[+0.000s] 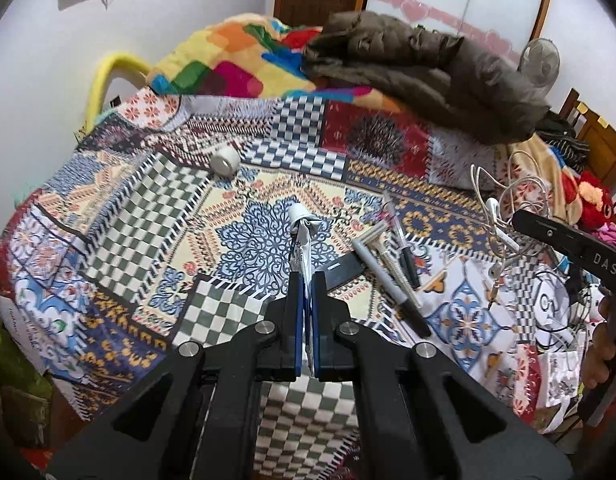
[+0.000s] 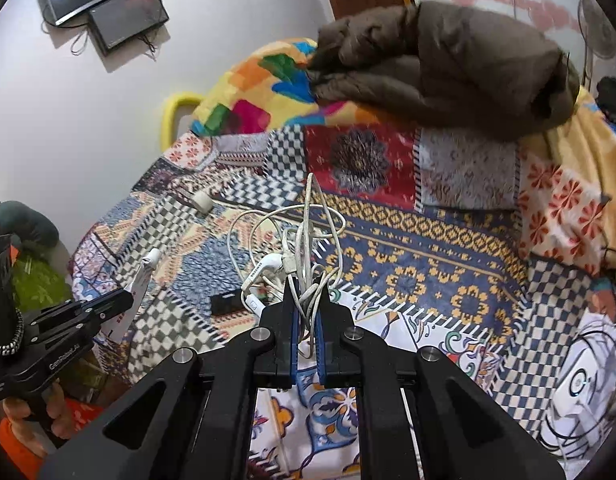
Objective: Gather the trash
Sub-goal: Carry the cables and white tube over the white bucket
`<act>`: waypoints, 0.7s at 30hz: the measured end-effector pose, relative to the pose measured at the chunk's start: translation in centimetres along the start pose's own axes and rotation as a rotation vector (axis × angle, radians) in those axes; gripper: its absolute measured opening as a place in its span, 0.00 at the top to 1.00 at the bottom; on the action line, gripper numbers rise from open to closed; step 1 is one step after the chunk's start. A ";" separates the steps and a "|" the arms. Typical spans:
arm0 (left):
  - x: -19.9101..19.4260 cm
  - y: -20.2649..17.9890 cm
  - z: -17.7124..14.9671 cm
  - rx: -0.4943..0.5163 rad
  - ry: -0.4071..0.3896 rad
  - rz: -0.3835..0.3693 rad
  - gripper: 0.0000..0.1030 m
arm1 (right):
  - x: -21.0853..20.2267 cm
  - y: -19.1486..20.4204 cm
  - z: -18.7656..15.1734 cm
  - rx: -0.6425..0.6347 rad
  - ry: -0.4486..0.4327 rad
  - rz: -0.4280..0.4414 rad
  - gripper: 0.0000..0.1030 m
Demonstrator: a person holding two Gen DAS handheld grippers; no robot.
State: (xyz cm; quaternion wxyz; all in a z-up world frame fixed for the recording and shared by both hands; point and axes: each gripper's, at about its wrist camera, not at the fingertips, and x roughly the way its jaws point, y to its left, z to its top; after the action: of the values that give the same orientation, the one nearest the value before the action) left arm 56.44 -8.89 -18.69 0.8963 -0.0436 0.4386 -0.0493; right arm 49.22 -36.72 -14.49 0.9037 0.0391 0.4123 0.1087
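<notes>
My left gripper (image 1: pixel 307 280) is shut on a squeezed white tube (image 1: pixel 302 236) with a white cap, held up above the patchwork bedspread (image 1: pixel 156 208). In the right wrist view the same tube (image 2: pixel 142 276) sticks out of the left gripper (image 2: pixel 122 300) at the left edge. My right gripper (image 2: pixel 307 286) is shut on a tangle of white earphones and cable (image 2: pixel 284 248), lifted off the bed. From the left wrist view that tangle (image 1: pixel 508 208) hangs from the right gripper's black finger (image 1: pixel 548 234) at the right.
On the bedspread lie a white tape roll (image 1: pixel 225 161), a razor (image 1: pixel 382 254), a grey marker (image 1: pixel 388 280), pens (image 1: pixel 406 248) and a small black object (image 1: pixel 344 270). A brown jacket (image 1: pixel 424 68) and a colourful blanket (image 1: pixel 228 60) are piled at the head. A fan (image 1: pixel 539 62) stands beyond.
</notes>
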 end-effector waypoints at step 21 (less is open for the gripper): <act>-17.6 4.2 -5.8 -0.050 -0.137 0.053 0.98 | -11.1 12.0 -3.4 -0.150 -0.092 0.066 0.94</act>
State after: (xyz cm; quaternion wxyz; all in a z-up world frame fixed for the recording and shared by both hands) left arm 41.32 -2.69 -8.99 0.9238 -0.0576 0.3783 -0.0114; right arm 37.64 -27.60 -6.59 0.9179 -0.0099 0.3598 0.1672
